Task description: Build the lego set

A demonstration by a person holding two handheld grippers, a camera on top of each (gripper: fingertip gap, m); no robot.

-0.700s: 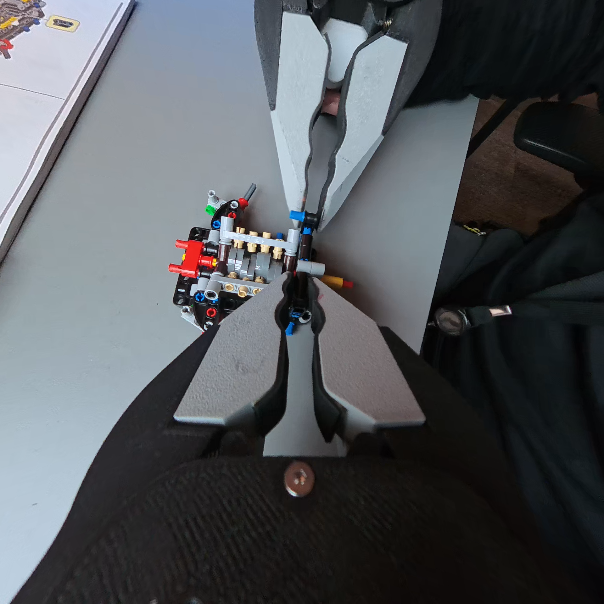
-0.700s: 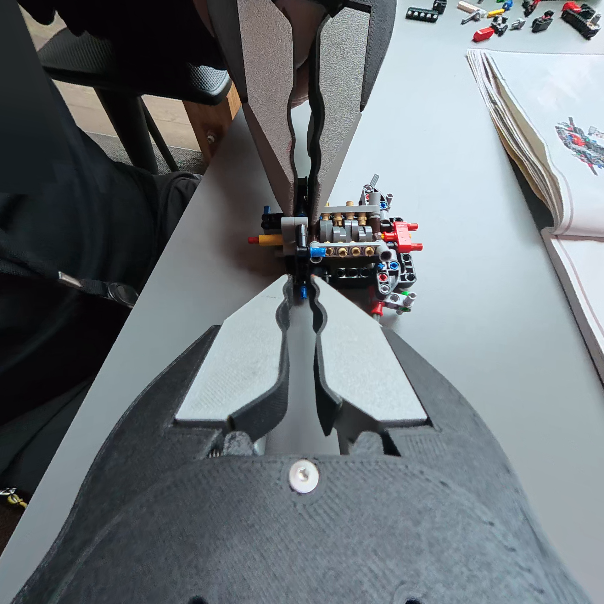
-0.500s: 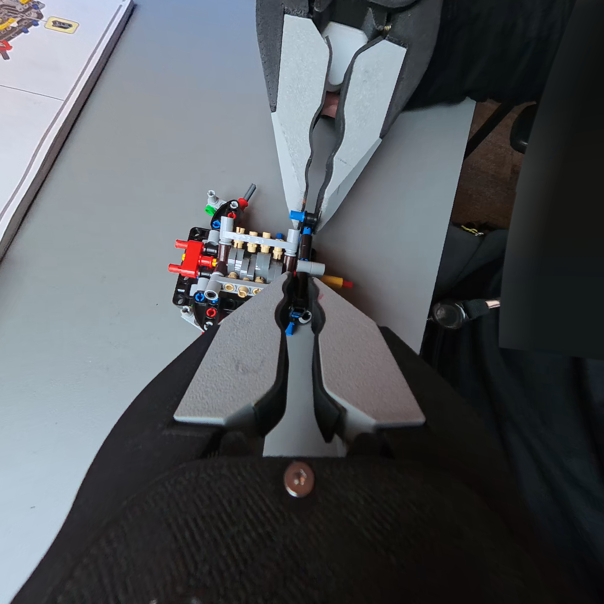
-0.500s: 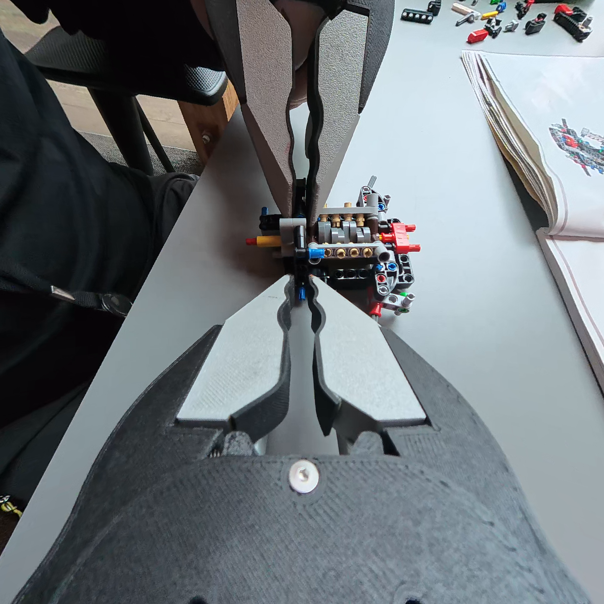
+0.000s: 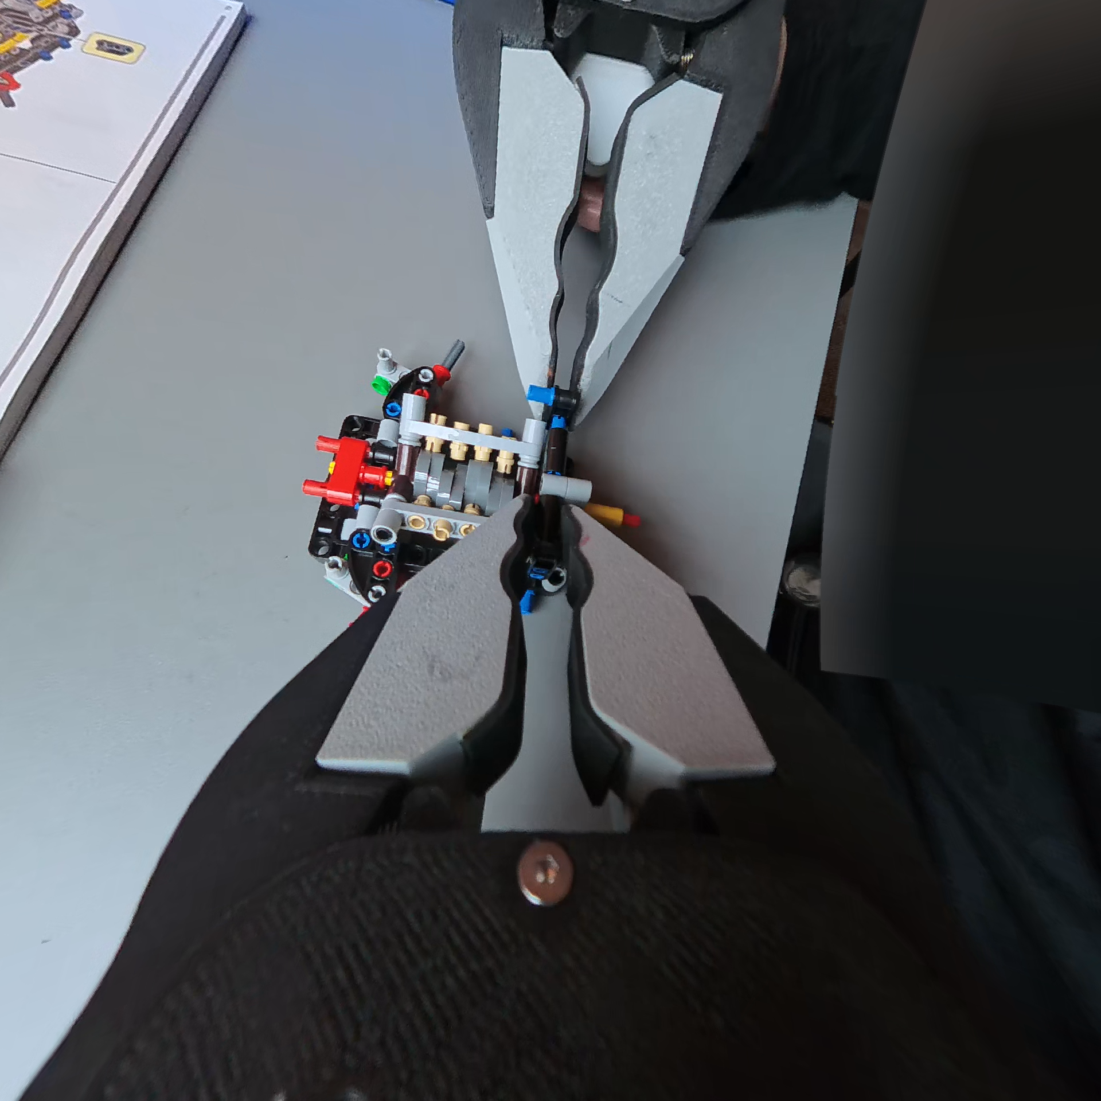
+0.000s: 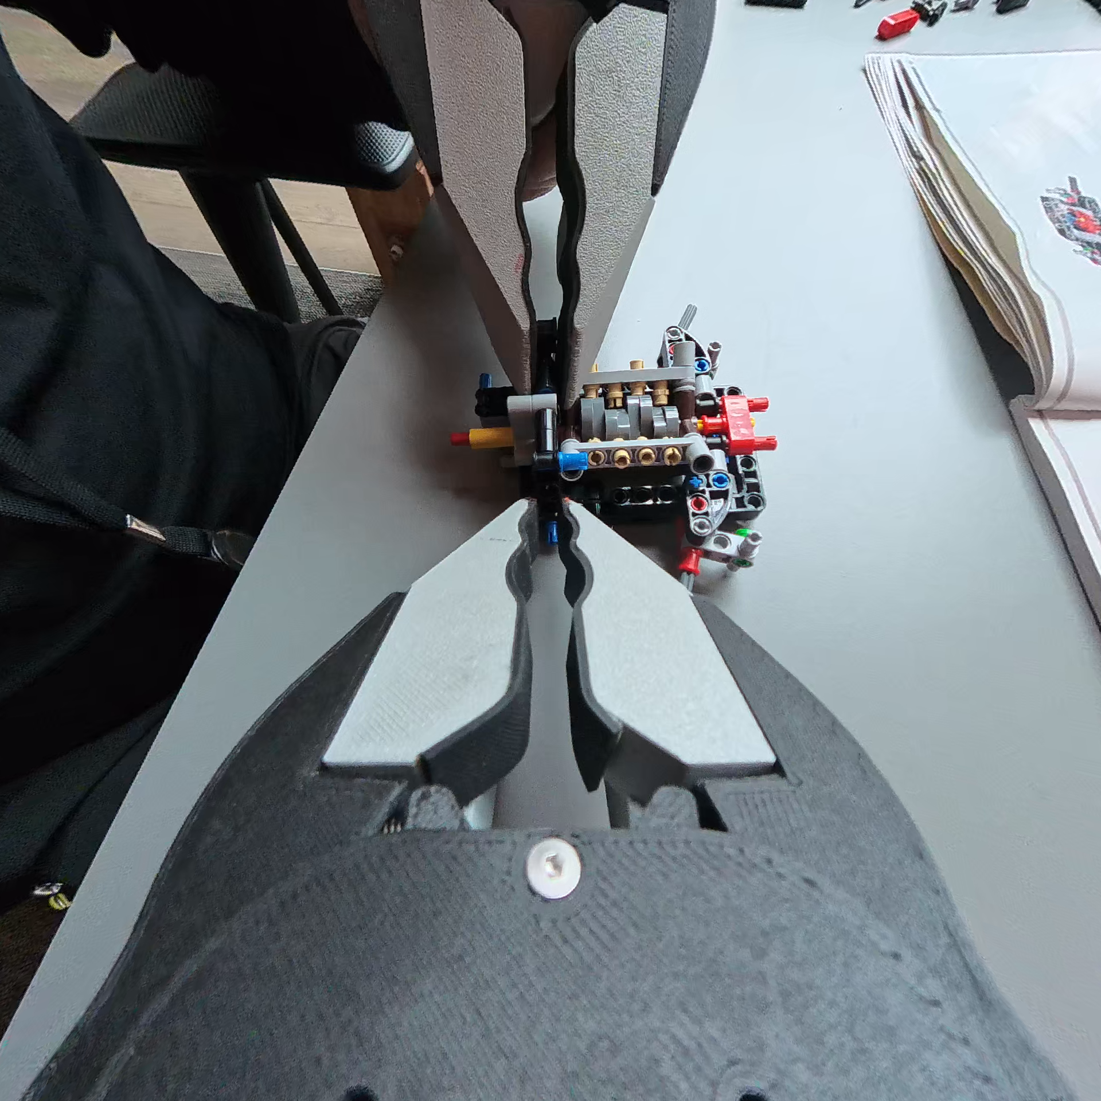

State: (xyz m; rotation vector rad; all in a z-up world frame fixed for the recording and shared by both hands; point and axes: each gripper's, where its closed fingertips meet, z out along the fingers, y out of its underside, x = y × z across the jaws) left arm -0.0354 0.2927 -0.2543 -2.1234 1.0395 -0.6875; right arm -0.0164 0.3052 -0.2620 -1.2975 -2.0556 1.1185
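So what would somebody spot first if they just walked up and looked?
Probably the colourful lego model near the table edge, with bright red pieces on one end. Next, the two grey grippers, left gripper and right gripper, pinching its black end from opposite sides. An open instruction book lies nearby.

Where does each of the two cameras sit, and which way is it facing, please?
Left wrist view: on the left gripper, looking along its fingers at the lego assembly; the right gripper faces it.
Right wrist view: on the right gripper, facing the opposite way; the left gripper comes from above.
Shared: the assembly, the grey table, the open instruction booklet.
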